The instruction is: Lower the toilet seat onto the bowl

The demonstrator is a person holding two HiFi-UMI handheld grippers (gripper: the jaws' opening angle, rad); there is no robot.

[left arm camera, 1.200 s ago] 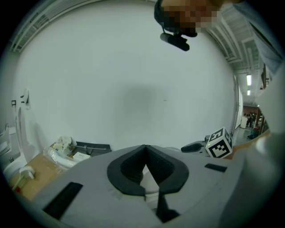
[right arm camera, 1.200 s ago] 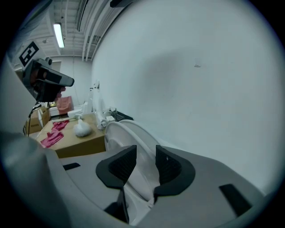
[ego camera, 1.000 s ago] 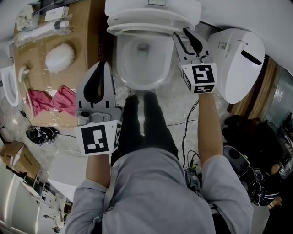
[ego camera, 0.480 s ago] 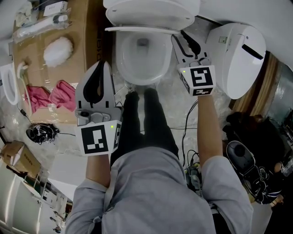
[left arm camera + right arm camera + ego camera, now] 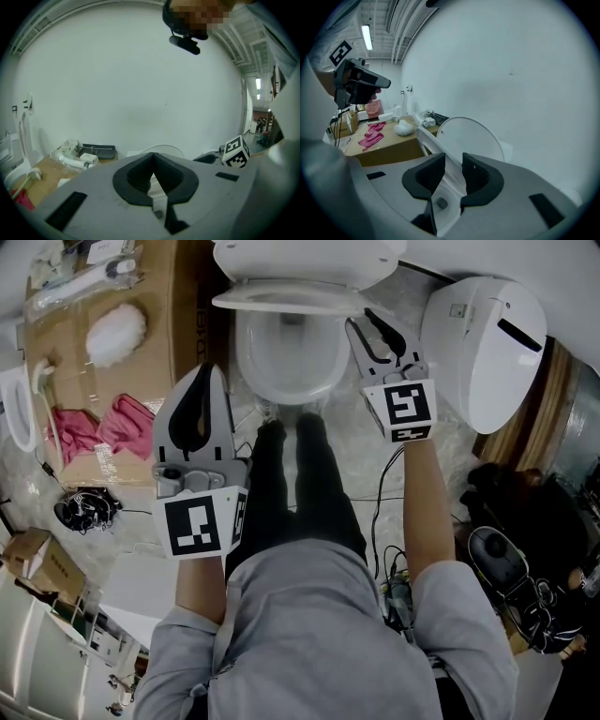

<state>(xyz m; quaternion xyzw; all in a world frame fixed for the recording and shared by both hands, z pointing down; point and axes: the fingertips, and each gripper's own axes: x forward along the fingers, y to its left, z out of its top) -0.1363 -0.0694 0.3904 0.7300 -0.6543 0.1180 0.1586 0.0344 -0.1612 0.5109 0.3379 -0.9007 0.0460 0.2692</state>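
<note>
A person in a grey top (image 5: 309,634) and black trousers is seen from above in the lower middle of the head view, standing on the floor just before a white toilet bowl (image 5: 286,367) at the upper middle. The toilet lid (image 5: 309,257) is raised at the top edge of the frame. The toilet seat (image 5: 281,298) is found just below it, tilted, apart from the lid and not lying on the bowl. A second white seat unit (image 5: 487,343) is placed beside the toilet at the upper right. A sheet of brown cardboard (image 5: 178,306) is spread on the floor at the upper left. The left tongs (image 5: 202,371) are held at the middle left, beside the person's leg and apart from the toilet; their pads are pressed together at the tips and nothing is carried by them. The right tongs (image 5: 367,322) are placed at the right edge of the seat. In the right gripper view the seat rim is seen running between the two pads, which have just been closing and are pinching it from both sides. A crumpled pink cloth (image 5: 117,423) and a white fluffy thing (image 5: 117,334) are lying on the cardboard, well apart from both tongs.
</note>
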